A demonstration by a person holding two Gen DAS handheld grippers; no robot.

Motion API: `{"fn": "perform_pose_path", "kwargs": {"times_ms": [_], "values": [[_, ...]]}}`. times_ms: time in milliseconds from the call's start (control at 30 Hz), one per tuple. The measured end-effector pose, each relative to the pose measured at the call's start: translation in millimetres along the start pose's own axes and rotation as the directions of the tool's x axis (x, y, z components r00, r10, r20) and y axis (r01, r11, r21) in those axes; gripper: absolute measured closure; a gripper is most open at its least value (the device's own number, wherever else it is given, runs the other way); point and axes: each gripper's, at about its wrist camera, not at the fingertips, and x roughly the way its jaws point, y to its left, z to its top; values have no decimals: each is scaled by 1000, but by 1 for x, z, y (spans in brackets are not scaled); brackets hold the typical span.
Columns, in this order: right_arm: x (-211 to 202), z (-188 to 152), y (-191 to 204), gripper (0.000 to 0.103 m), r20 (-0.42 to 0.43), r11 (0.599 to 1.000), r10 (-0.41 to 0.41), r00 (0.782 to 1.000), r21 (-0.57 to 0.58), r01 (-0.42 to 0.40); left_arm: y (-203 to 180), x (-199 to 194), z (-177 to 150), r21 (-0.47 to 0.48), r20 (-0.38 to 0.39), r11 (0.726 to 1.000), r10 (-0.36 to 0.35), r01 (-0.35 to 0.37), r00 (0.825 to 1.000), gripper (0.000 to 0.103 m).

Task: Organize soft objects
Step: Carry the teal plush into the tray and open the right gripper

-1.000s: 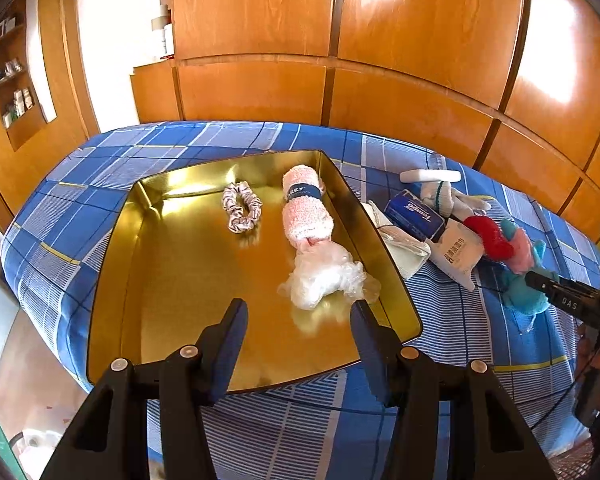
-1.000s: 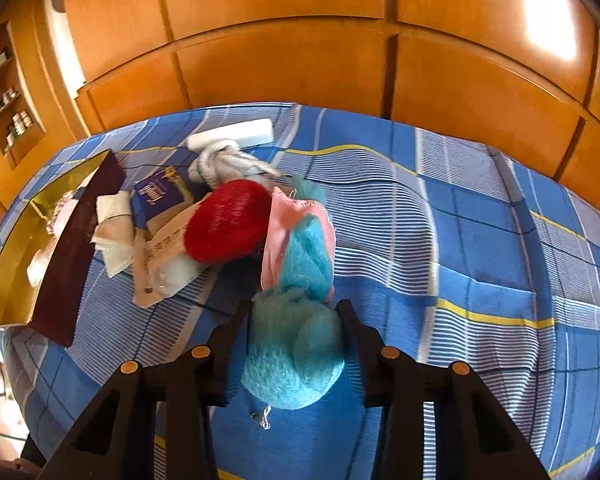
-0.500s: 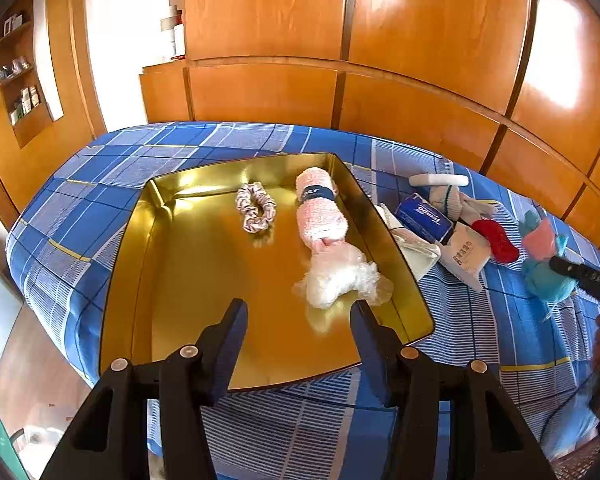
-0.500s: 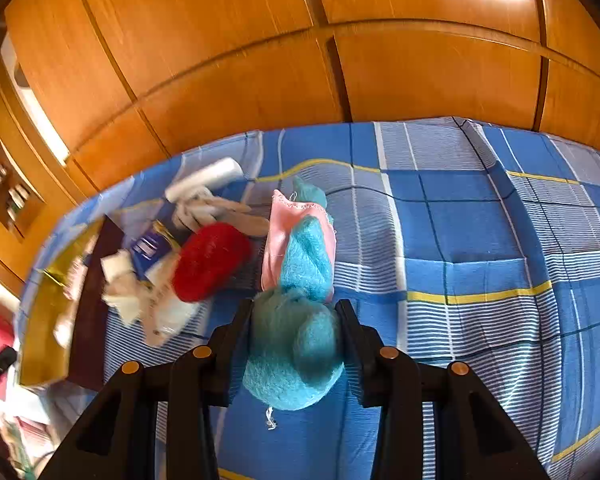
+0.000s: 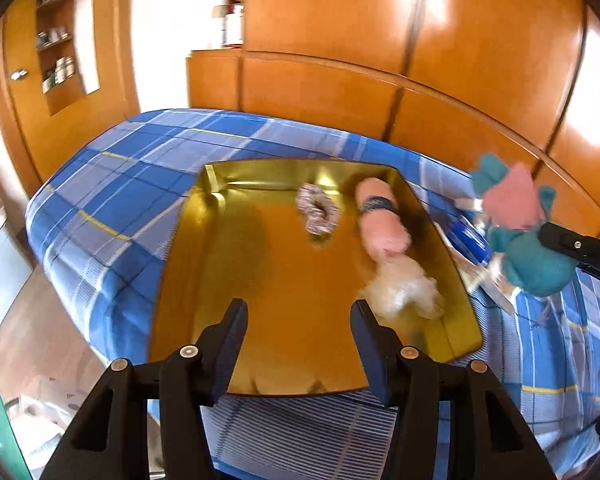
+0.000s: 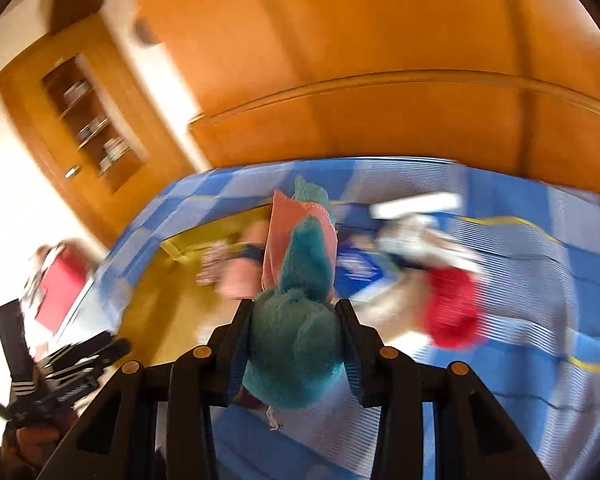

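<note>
A gold tray [image 5: 268, 264] lies on the blue plaid bed. In it are a scrunchie [image 5: 317, 209], a rolled pink towel [image 5: 380, 220] and a white fluffy bundle [image 5: 404, 292]. My left gripper [image 5: 298, 320] is open and empty above the tray's near edge. My right gripper [image 6: 296, 326] is shut on a teal and pink plush toy [image 6: 296, 316] and holds it in the air; the toy also shows right of the tray in the left wrist view [image 5: 528, 248]. The tray [image 6: 168, 304] lies ahead and left of it.
A red soft item [image 6: 452, 308], a blue packet [image 6: 356, 272] and white items [image 6: 416, 216] lie on the bed right of the tray. Wooden wardrobe panels [image 5: 380, 60] stand behind the bed. The bed edge [image 5: 60, 248] drops off at the left.
My right gripper lifted the teal plush off the bed and swung it left toward the tray. My left gripper turned slightly right, still open over the tray.
</note>
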Motion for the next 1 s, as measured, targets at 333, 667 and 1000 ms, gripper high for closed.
{"fn": "perform_pose_path", "kwargs": {"times_ms": [333,667,1000], "values": [[118,13,98,62,-162,991,120,979,-39,-128,61,-1,-1,-125,2,990,73,-72,997,49],[175,-5,110,51,-246,996,-28,969,-93,5,72,7,-7,-152,-21,986,63,-66,998,49],[146,-15,127,32,-142,968,-109,984,-239,73,72,1,-5,-157,1,984,86,-85,996,41]]}}
